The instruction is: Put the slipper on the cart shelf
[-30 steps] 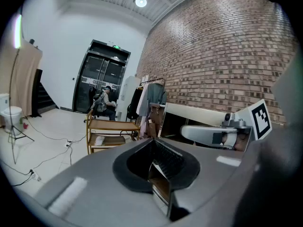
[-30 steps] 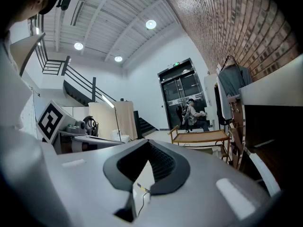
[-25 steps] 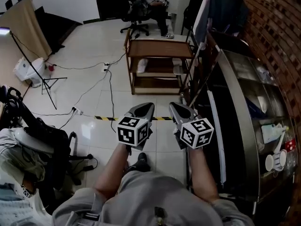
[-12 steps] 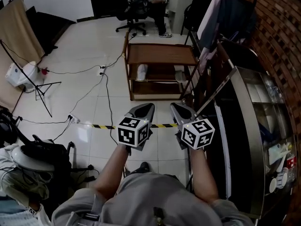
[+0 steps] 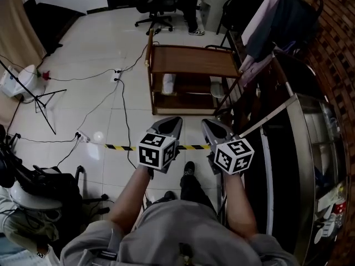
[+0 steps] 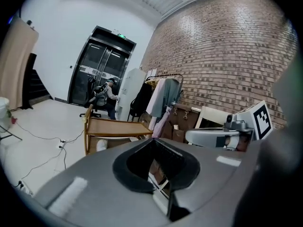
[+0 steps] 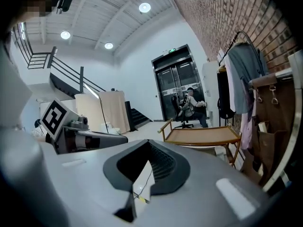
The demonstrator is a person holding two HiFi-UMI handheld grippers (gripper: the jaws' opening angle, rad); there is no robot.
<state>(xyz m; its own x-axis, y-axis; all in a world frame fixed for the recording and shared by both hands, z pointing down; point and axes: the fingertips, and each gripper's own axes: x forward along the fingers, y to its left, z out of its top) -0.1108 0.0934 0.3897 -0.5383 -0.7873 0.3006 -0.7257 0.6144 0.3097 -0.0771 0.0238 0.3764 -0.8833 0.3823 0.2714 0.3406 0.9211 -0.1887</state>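
A wooden cart (image 5: 191,61) stands on the white floor ahead of me. A white slipper (image 5: 168,83) lies at the left of its middle shelf, and another pale one (image 5: 216,86) at the right. My left gripper (image 5: 170,124) and right gripper (image 5: 210,127) are held side by side at waist height, well short of the cart. Both are shut with nothing in them. In the left gripper view the cart (image 6: 116,126) and the white slipper (image 6: 101,145) show beyond the jaws. The right gripper view also shows the cart (image 7: 199,135).
A clothes rack with hanging garments (image 5: 277,21) and a dark counter (image 5: 302,148) line the right side by the brick wall. Black-and-yellow tape (image 5: 119,147) and cables (image 5: 119,93) cross the floor. A person sits on an office chair (image 5: 161,4) beyond the cart. A light stand (image 5: 33,93) is left.
I have walked closer to the cart, which now sits lower and nearer in the head view. A foot has stepped forward between the grippers. Both grippers stay shut and level.
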